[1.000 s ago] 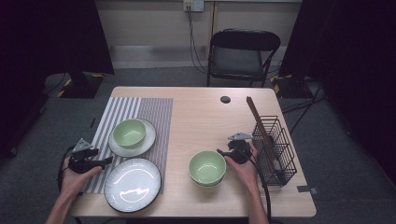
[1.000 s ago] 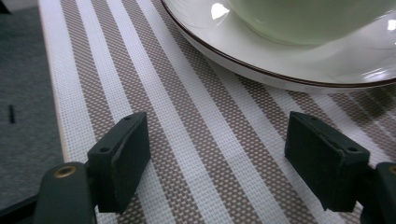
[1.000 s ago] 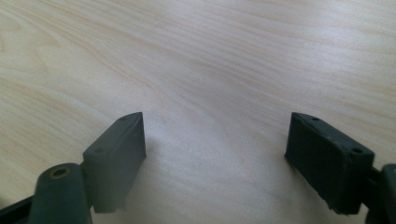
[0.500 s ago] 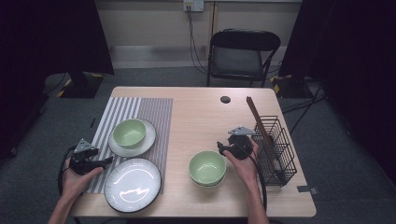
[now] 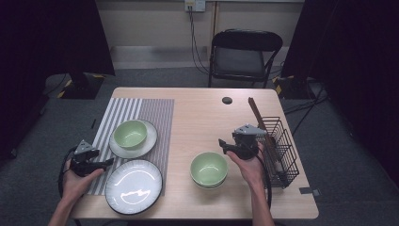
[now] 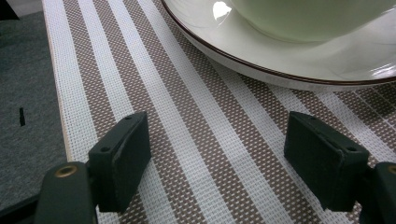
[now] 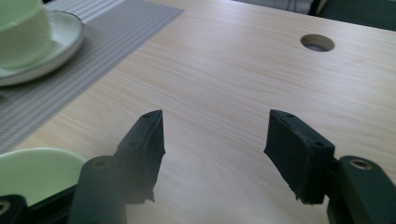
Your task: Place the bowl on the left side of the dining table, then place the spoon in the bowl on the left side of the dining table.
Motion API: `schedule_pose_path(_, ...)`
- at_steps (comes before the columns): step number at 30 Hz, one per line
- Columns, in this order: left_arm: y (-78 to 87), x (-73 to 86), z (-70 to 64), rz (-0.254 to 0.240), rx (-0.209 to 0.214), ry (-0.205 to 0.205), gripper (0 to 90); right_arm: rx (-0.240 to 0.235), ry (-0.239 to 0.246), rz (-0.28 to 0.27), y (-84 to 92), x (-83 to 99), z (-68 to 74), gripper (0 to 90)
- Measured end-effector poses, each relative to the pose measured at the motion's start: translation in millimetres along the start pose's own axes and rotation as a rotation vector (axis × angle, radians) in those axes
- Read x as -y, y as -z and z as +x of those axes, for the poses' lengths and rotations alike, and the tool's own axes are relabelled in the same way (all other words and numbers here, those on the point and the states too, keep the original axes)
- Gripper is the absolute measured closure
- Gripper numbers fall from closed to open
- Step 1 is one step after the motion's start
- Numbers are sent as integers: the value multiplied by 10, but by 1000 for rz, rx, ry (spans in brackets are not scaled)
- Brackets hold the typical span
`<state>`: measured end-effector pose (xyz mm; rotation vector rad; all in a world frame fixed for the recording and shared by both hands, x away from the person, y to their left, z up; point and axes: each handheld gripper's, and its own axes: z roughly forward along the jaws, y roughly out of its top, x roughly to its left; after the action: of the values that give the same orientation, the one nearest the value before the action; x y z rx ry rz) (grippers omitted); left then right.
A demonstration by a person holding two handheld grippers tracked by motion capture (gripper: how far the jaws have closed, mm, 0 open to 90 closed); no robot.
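Note:
My right gripper (image 5: 225,145) hovers above the bare table just right of a green bowl (image 5: 209,168) that stands at the front middle. Its jaws (image 7: 215,154) are open with nothing between them, and they have just been closing. The bowl's rim (image 7: 32,172) shows at the lower left of the right gripper view. My left gripper (image 5: 107,163) rests low over the striped placemat (image 6: 187,140), open and holding nothing. Ahead of it is a white plate (image 6: 280,60) that carries a second green bowl (image 5: 130,133).
A larger white plate (image 5: 133,186) lies at the front left, partly on the placemat (image 5: 141,110). A black wire rack (image 5: 282,150) with a brown stick stands at the table's right edge. A cable hole (image 5: 227,100) is near the far edge, with a folding chair (image 5: 244,56) beyond.
My right gripper has lifted up and away from the side of the front green bowl, with its jaws narrower than before. The left gripper has stayed where it was.

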<state>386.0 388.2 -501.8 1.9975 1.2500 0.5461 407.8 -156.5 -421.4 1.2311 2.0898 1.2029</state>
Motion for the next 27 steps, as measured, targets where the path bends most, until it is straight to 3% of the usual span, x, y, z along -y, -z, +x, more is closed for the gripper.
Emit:
schedule_pose_path(1,0,0,0,0,0,0,224,0,0,0,0,0,0,383)
schedule_pose_path(2,0,0,0,0,0,0,224,-31,-11,-17,48,-20,0,390)
schedule_pose_path(5,0,0,0,0,0,0,225,-35,13,-18,99,-61,37,395)
schedule_pose_path(13,0,0,1,0,0,0,224,-88,-8,-45,244,-139,43,403)
schedule_pose_path(21,0,0,1,-1,1,1,225,-116,-2,-64,464,-228,23,406)
schedule_pose_path(23,0,0,2,0,2,1,224,-152,-17,-85,529,-252,7,406)
schedule_pose_path(27,0,0,1,0,1,0,225,-154,-6,-101,674,-289,-10,416)
